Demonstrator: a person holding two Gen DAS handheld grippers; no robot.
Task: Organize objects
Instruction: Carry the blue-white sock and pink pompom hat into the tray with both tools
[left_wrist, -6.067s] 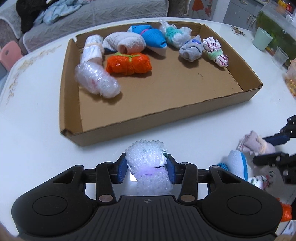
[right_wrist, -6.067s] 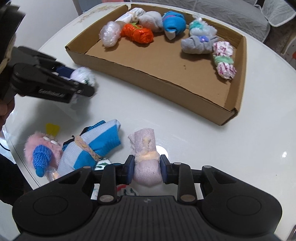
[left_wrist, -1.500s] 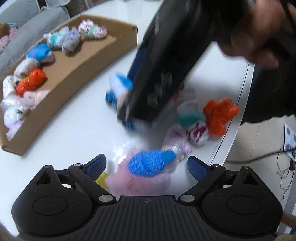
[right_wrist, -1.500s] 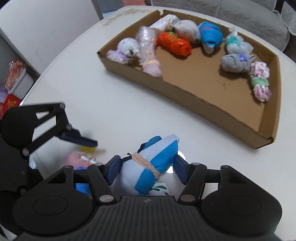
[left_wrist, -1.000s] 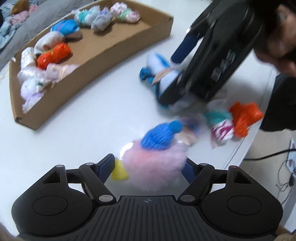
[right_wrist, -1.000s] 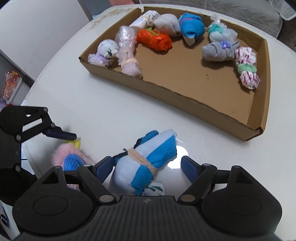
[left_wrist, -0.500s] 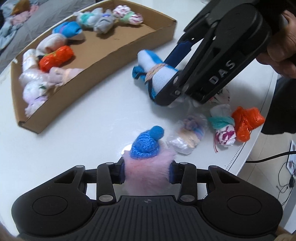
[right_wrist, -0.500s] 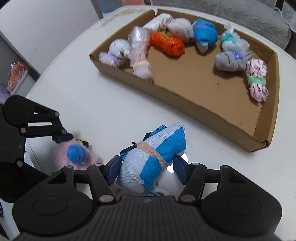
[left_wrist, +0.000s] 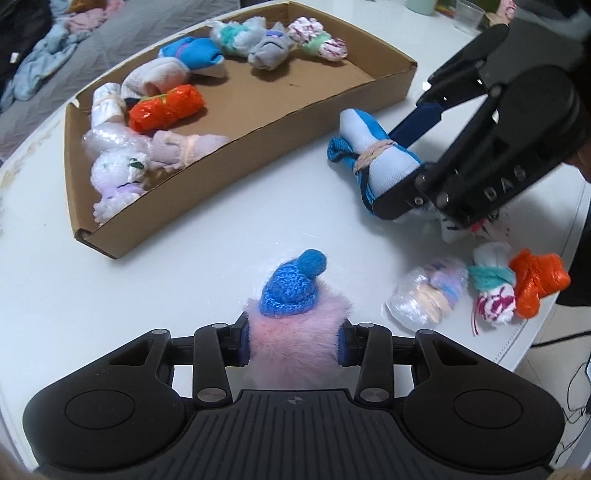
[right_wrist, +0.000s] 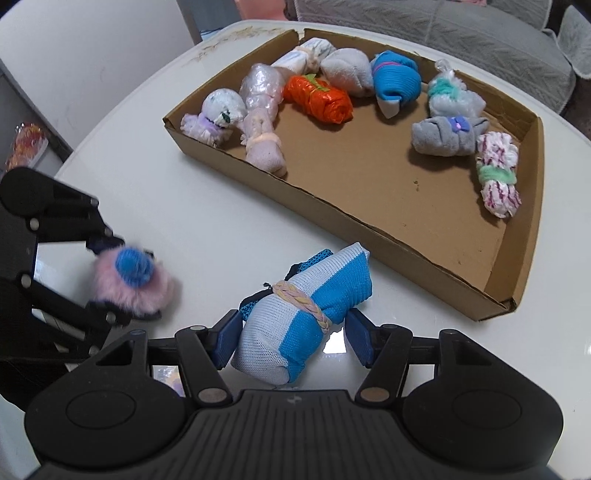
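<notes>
Left gripper (left_wrist: 293, 341) pinches pink furry toy (left_wrist: 295, 332); right gripper (right_wrist: 291, 334) has closed around blue-white sock bundle (right_wrist: 306, 310), right pad contact unclear. Cardboard tray (right_wrist: 369, 229) beyond; right gripper hides bundles at table (left_wrist: 184, 258) edge.

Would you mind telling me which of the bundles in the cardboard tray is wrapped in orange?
It is the orange bundle with a green tie, lying in the cardboard tray between the clear bubble-wrap roll and the blue sock roll.

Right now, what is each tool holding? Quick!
Left tool: just closed, shut on the pink fluffy toy with the blue knit hat.
Right tool: shut on the blue-and-white sock bundle.
</notes>
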